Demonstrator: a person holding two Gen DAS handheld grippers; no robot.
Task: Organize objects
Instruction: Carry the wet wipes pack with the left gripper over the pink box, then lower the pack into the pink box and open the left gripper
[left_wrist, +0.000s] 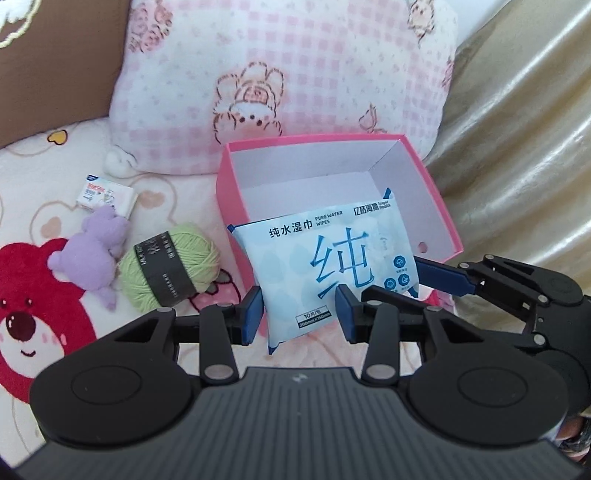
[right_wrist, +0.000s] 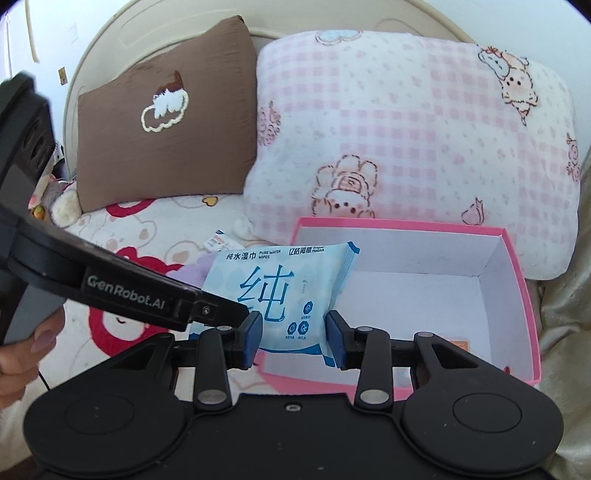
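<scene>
Only left wrist view, green yarn ball (left_wrist: 170, 266), purple plush (left_wrist: 96, 254), both tongs gripping wipes pack (left_wrist: 325, 266)

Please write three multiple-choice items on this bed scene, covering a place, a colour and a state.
1. Where is the yarn ball?
A. inside the box
B. on the bedding left of the box
C. on the brown pillow

2. What colour is the outside of the box?
A. pink
B. green
C. brown

3. How is the wipes pack held?
A. lying loose in the box
B. by both grippers
C. by a bare hand

Answers: 1 B, it lies beside the purple plush; 2 A, its outer walls are pink; 3 B, left gripper and right gripper both clamp it.
</scene>
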